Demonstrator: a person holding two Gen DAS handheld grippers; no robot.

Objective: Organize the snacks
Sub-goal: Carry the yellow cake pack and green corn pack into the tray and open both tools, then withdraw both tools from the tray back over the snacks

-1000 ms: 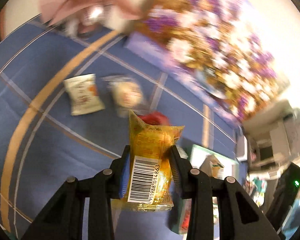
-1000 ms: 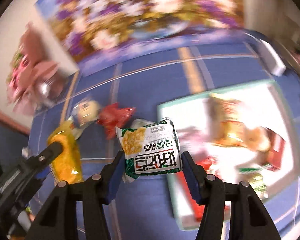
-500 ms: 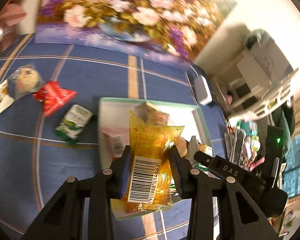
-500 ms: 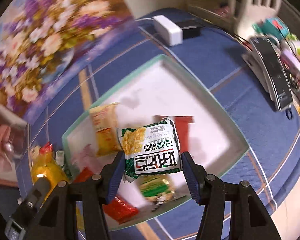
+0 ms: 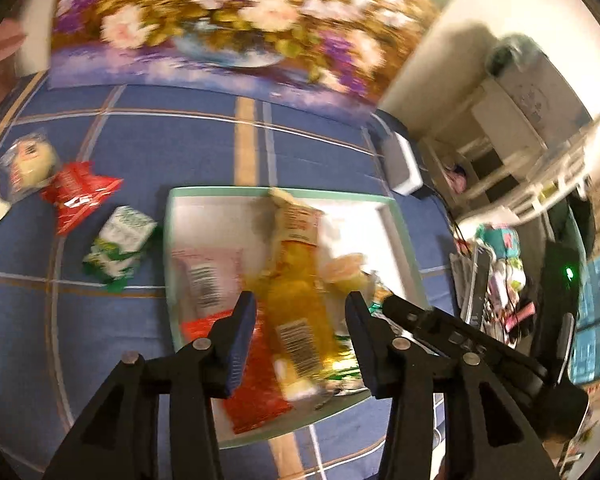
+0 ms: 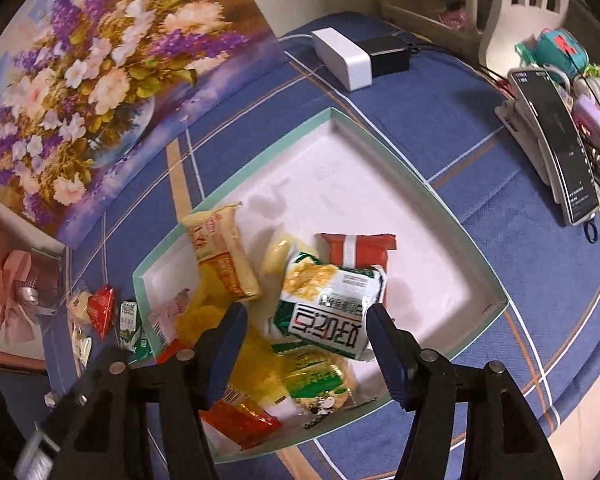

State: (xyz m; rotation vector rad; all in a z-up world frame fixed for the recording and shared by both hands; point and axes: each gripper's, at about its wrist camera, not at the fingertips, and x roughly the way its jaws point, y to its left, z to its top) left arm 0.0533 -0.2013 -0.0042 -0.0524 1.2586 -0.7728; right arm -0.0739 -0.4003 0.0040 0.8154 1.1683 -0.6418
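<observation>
A white tray with a mint-green rim point(image 5: 284, 191) sits on the blue checked cloth and holds several snack packets. My left gripper point(image 5: 300, 304) hangs over its near part. Its jaws are opening, and the blurred yellow packet point(image 5: 300, 320) lies loose between them, clear of both pads. My right gripper point(image 6: 306, 316) is above the same tray point(image 6: 420, 184), jaws opening too. The green-and-white packet point(image 6: 328, 304) tilts between them, with a gap at the left pad. Left of the tray lie a red packet point(image 5: 76, 196), a green-and-white packet point(image 5: 120, 240) and a clear-wrapped bun point(image 5: 28, 160).
A flower painting point(image 5: 236, 20) leans along the back edge. A white adapter point(image 6: 344, 60) lies behind the tray. A phone in a stand point(image 6: 556, 140) and small clutter crowd the right side. A pink bow point(image 6: 12, 308) stands at the far left.
Both grippers swung from over the loose snacks to above the tray and stopped. Then both jaws spread: the yellow packet dropped from the left, and the green-and-white packet came loose from the right.
</observation>
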